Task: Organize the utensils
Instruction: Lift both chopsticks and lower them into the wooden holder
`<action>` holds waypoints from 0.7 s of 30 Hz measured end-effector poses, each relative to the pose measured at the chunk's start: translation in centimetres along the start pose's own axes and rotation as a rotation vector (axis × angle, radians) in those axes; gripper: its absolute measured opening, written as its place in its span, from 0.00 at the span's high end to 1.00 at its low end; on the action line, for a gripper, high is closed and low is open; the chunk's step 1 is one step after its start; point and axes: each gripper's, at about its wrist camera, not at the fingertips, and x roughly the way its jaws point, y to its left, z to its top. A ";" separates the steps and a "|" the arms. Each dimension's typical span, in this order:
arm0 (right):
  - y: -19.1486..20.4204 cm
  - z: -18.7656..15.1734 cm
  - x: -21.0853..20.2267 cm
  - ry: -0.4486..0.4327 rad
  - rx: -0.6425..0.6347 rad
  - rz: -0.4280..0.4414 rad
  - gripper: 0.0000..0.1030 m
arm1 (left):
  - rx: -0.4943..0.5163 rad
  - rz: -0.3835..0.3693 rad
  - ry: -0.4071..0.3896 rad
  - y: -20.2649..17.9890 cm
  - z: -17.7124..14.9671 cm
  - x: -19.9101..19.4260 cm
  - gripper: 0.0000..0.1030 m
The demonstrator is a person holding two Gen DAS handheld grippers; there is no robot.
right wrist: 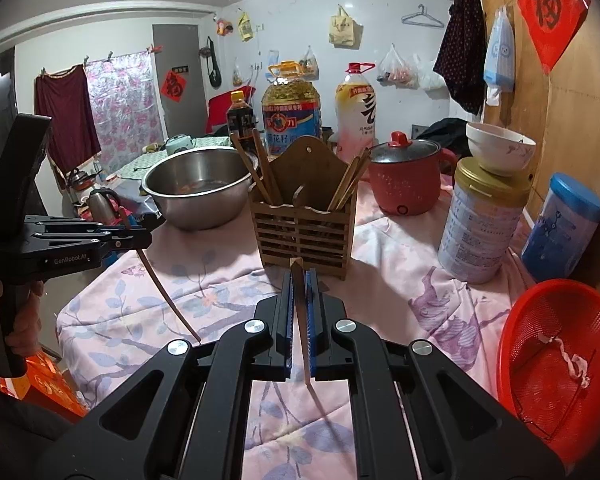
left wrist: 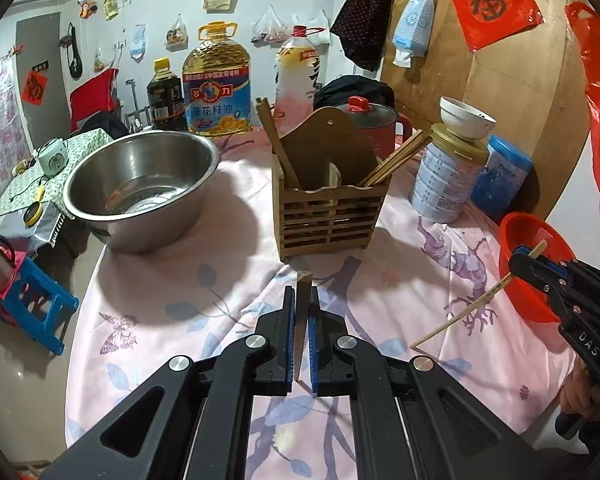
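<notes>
A slatted wooden utensil holder (left wrist: 328, 212) stands mid-table with several chopsticks in its two compartments; it also shows in the right wrist view (right wrist: 306, 232). My left gripper (left wrist: 302, 300) is shut on a dark brown chopstick (left wrist: 302, 320), held above the cloth in front of the holder. My right gripper (right wrist: 299, 284) is shut on a light bamboo chopstick (right wrist: 306, 340). In the left wrist view the right gripper (left wrist: 526, 258) is at the right with its chopstick (left wrist: 460, 318) slanting down. In the right wrist view the left gripper (right wrist: 140, 238) is at the left with its chopstick (right wrist: 168, 296) hanging down.
A steel bowl (left wrist: 140, 184) sits left of the holder. A red pot (right wrist: 406, 178), oil bottles (left wrist: 216, 80), a tin (right wrist: 480, 224) with a white bowl (right wrist: 500, 152) on top and a blue jar (right wrist: 562, 224) stand behind and right. A red colander (right wrist: 560, 360) is at the table's right edge.
</notes>
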 end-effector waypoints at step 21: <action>-1.5 6.8 -0.4 -0.072 -0.015 0.102 0.94 | 0.005 0.056 -0.078 -1.2 5.2 -2.2 0.94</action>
